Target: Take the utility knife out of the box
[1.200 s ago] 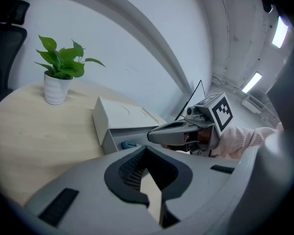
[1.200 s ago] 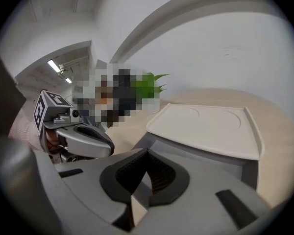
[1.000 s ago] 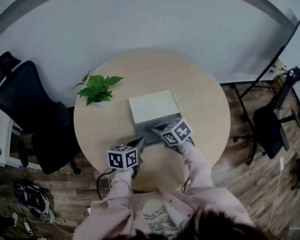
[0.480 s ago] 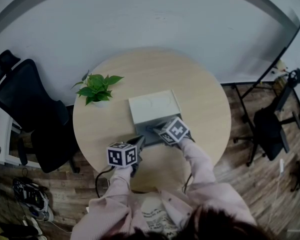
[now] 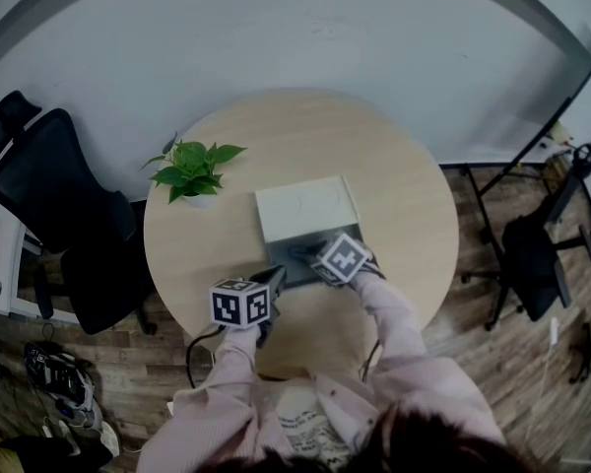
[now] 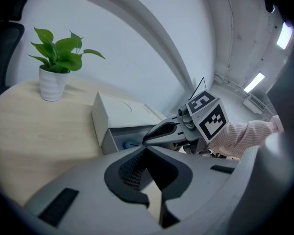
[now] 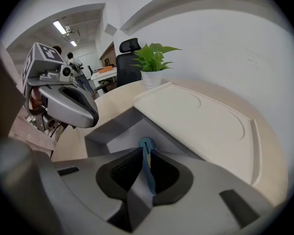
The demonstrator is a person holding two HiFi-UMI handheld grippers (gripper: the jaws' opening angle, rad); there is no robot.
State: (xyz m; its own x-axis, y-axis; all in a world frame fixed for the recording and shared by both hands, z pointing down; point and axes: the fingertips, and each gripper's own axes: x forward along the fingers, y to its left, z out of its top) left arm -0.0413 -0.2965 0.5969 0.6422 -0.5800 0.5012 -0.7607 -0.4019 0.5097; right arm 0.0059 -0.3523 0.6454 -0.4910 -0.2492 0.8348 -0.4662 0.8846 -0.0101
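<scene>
Step in hand: taking hold. The right gripper point(image 7: 145, 153) reaches into the open box point(image 7: 112, 131), its jaws opening around the blue utility knife point(image 7: 147, 144) inside. The left gripper point(image 6: 146, 149) hovers nearby, pressed together and empty. Next move: pinch the knife, then lift it clear.

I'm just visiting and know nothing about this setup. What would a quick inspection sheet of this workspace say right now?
Surface: round wooden table.
Job's things: box, open at its near end; blue knife lying inside it.
Clutter: potted plant on the table.
Grippers: right gripper reaching into the box, jaws opening, knife between them; left gripper shut, empty, beside the box.
Cables: black cable hanging by the table edge.
Surroundings: black chairs on either side, wood floor, white wall.
</scene>
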